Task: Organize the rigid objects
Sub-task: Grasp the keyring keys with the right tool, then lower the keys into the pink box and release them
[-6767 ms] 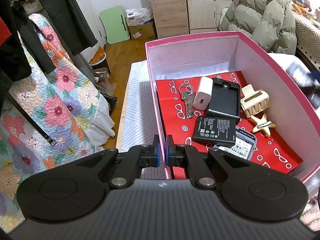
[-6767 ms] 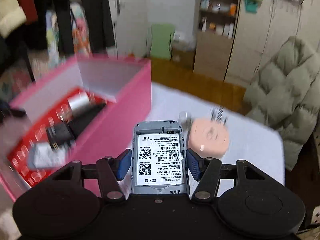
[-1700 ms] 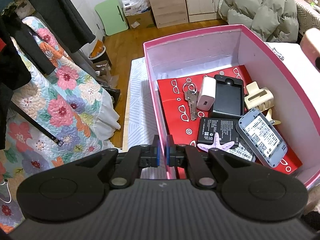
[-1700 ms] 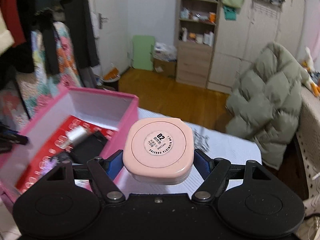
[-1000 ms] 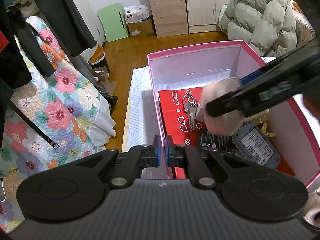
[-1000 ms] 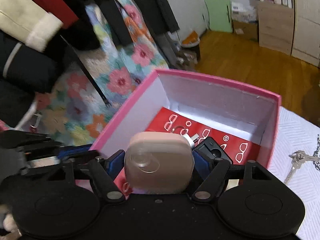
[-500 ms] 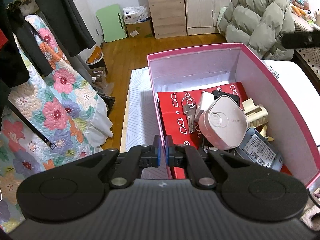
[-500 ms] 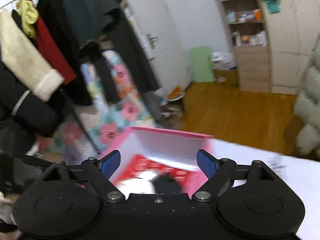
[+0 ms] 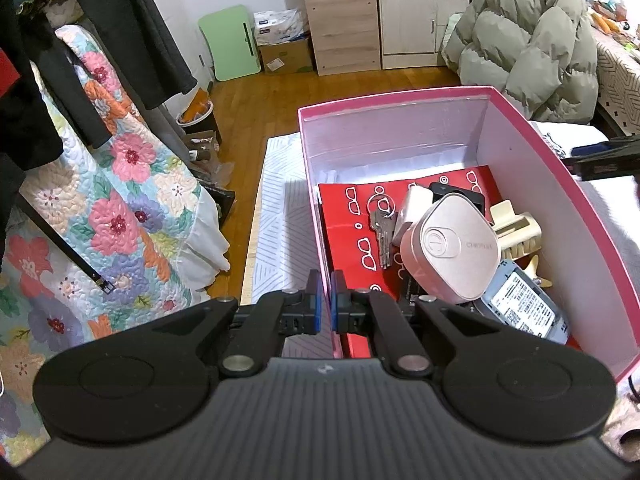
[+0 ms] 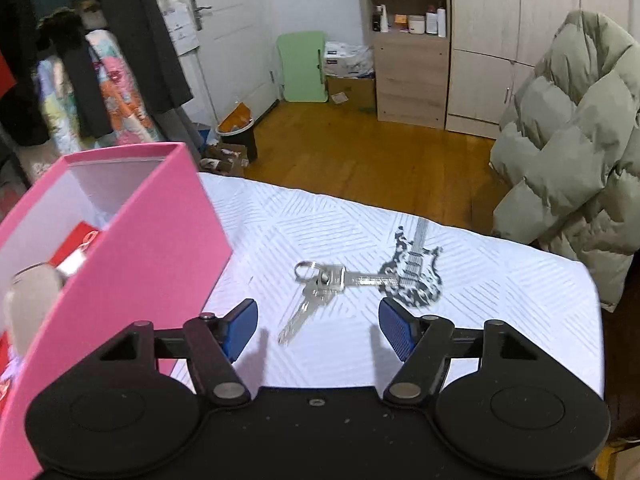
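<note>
On the white patterned bedcover [image 10: 320, 220], a bunch of keys [image 10: 320, 288] on a ring is laid flat, one blade touching the printed guitar motif [image 10: 416, 276], the other directed toward the camera. Bare cover is seen on every side of the keys; the pink box [image 10: 132, 256] stands near to their left, apart from them.

Inside the pink box [image 9: 400, 100], on a red sheet with spectacle prints [image 9: 348, 216], are recorded: a pink compact case [image 9: 452, 248], tilted and propped on the items beneath; a second set of keys [image 9: 380, 228]; a white charger block [image 9: 412, 212], partly covered by the case; a black phone case [image 9: 456, 192], mostly hidden; a cream hair claw [image 9: 516, 228]; a grey device with a printed label [image 9: 520, 308] at the near right corner. The far end of the box floor is left uncovered.

The left gripper [image 9: 325, 304] is held at the near left wall of the box, its blue-padded fingers pressed against that wall from both sides, clamping it.

The right gripper [image 10: 318, 326] is held above the bedcover just short of the keys, jaws spread wide and nothing between them, the keys lying in line with the gap. Its left finger [image 10: 240, 324] is close beside the box's outer wall.
</note>
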A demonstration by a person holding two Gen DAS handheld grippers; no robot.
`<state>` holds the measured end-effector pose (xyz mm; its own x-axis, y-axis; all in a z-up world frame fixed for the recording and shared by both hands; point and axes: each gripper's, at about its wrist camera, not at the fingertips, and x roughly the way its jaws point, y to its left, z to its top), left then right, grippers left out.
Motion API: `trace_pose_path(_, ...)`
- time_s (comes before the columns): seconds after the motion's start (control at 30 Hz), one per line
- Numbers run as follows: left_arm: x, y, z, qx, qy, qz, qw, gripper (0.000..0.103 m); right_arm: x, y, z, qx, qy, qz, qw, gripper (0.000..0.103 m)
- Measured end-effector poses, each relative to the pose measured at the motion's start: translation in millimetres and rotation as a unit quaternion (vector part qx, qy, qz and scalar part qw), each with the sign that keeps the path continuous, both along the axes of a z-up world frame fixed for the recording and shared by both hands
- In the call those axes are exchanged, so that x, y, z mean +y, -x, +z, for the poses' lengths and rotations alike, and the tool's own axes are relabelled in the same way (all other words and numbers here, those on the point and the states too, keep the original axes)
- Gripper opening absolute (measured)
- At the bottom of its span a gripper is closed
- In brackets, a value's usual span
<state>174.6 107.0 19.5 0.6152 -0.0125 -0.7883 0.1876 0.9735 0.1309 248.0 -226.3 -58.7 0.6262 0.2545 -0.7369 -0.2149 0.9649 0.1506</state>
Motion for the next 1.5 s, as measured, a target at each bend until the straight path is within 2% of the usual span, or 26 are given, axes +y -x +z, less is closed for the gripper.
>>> trace_pose_path(0.17, -2, -2, 0, 0.004, -0.005, 0.004, 1.0, 0.003, 23, -26, -27, -0.014, 0.018, -0.001, 1.0, 0.075)
trace_pose_path(0.23, -3, -3, 0, 0.005, -0.006, 0.005, 1.0, 0.003, 33, -27, -37, -0.05, 0.064, 0.001, 0.997, 0.074)
trace_pose_path(0.27, -3, -3, 0, 0.005, -0.006, 0.005, 0.9999, 0.003, 36, -24, -38, -0.062, 0.075, 0.005, 0.995, 0.066)
trace_pose_path(0.3, -3, -3, 0, 0.006, -0.008, 0.005, 0.9999, 0.003, 35, -22, -37, -0.063, 0.067, 0.009, 0.996, 0.059)
trace_pose_path(0.37, -3, -4, 1, 0.006, -0.009, 0.006, 0.9999, 0.003, 32, -14, -33, -0.068, 0.066, 0.004, 0.995, 0.03)
trace_pose_path(0.43, -3, -5, 1, 0.005, -0.01, 0.005, 0.9999, 0.003, 25, -7, -32, -0.069, 0.066, 0.001, 0.995, 0.03)
trace_pose_path(0.53, -4, -4, 0, 0.001, -0.014, 0.003, 0.9999, 0.003, 13, 6, -24, -0.072, 0.04, -0.011, 0.997, 0.029)
trace_pose_path(0.7, -4, -5, -1, 0.0, -0.012, 0.003, 0.9999, 0.003, 3, 33, 13, -0.109, -0.005, -0.008, 0.994, 0.03)
trace_pose_path(0.97, -4, -3, -1, -0.006, -0.008, 0.004, 0.9999, 0.003, 24, 69, 84, -0.149, -0.065, 0.041, 0.986, 0.03)
trace_pose_path(1.1, -3, -2, -2, -0.008, -0.005, 0.003, 1.0, 0.003, 41, 79, 107, -0.16, -0.095, 0.081, 0.979, 0.03)
trace_pose_path(1.2, -3, -1, -2, -0.009, -0.007, 0.002, 0.9999, 0.003, 57, 77, 113, -0.151, -0.108, 0.103, 0.977, 0.03)
trace_pose_path(1.4, -5, -1, -2, -0.01, -0.009, 0.001, 0.9999, 0.003, 92, 52, 93, -0.115, -0.059, 0.109, 0.986, 0.03)
trace_pose_path(1.5, -5, -1, -2, -0.01, -0.006, 0.002, 0.9999, 0.003, 95, 39, 84, -0.089, -0.056, 0.098, 0.99, 0.031)
